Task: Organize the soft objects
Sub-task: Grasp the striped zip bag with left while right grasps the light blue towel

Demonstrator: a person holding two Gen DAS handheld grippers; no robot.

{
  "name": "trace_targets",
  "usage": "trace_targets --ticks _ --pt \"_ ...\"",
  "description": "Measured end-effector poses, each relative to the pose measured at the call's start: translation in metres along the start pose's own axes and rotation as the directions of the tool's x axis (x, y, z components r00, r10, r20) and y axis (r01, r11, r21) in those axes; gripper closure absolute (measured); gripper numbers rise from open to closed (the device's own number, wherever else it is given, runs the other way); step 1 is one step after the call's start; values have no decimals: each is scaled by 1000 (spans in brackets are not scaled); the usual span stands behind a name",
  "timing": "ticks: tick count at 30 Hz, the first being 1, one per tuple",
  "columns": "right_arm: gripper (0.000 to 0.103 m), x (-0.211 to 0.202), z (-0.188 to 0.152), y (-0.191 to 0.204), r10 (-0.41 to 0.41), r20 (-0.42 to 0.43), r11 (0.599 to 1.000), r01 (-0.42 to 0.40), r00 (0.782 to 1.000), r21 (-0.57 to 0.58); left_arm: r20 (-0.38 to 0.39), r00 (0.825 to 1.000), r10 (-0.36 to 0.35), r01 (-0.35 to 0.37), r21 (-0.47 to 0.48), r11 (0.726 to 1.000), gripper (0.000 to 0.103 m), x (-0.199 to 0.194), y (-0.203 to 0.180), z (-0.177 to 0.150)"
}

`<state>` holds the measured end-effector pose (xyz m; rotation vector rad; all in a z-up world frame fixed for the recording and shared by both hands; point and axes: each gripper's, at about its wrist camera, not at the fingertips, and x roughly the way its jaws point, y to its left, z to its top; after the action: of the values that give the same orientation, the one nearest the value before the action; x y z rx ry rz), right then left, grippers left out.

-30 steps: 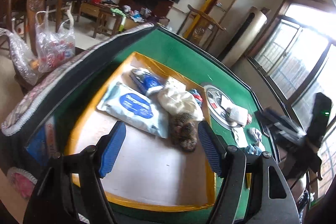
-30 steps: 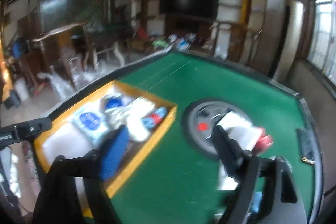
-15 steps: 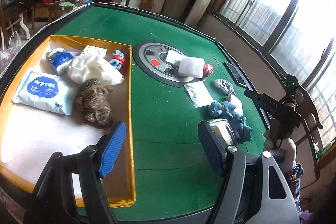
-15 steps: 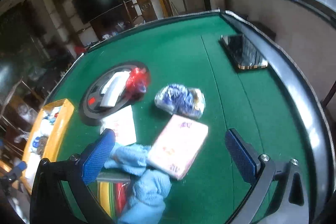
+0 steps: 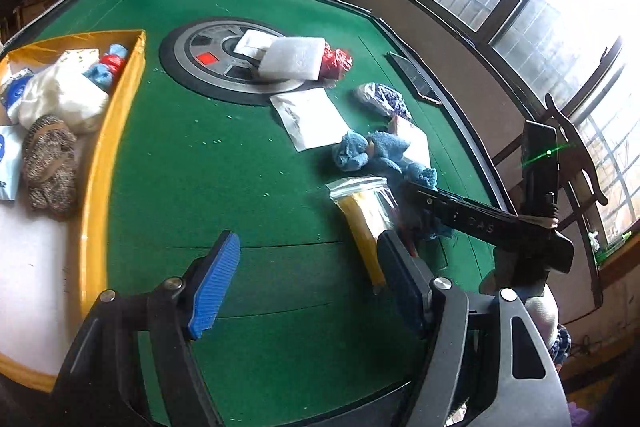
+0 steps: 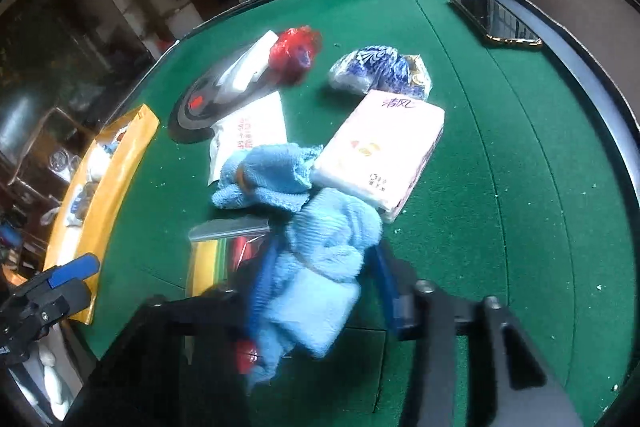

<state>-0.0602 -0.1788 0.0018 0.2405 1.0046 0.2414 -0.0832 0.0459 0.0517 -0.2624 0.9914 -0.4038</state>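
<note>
Risk: crumpled light-blue terry cloth [image 6: 320, 259] sits between my right gripper [image 6: 324, 291] pads, apparently pinched, over a clear zip bag [image 6: 224, 251]; the bag may snag. Left gripper [image 5: 308, 283] empty, open; yellow tray [image 5: 96, 163] to its left.

Right gripper [image 6: 320, 287]: closed around the near end of the blue towel [image 6: 320, 251].
Towel's far end: draped over the tissue pack [image 6: 384, 147] and white packet [image 6: 252, 131].
Zip bag [image 6: 216, 251]: partly covered by the towel.
Tray [image 6: 108, 183]: seen at left, on the green table [image 6: 520, 155].
Phone [image 6: 494, 21]: laid near the far right edge.
</note>
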Motion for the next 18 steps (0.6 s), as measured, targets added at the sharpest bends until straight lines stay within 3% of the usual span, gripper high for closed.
trace_targets --ticks 6,11,15,17,18 --pt "71 -16 -9 -31 4 23 997 -6 1000 79 -65 998 2 0 36 999 33 35 -34 -1" --pt "71 -26 -12 -40 16 35 996 -19 999 88 -73 993 97 -89 106 990 33 74 -65 4" --pt "71 -27 -12 -41 31 39 995 -34 999 95 -39 978 206 -192 221 956 17 97 -90 1" --pt "71 -27 -12 -41 34 41 995 -38 999 97 -37 967 251 -227 308 924 17 106 -104 -4" --pt "71 -27 -12 -41 37 41 994 -41 998 98 -47 974 222 -195 328 924 22 106 -107 -5"
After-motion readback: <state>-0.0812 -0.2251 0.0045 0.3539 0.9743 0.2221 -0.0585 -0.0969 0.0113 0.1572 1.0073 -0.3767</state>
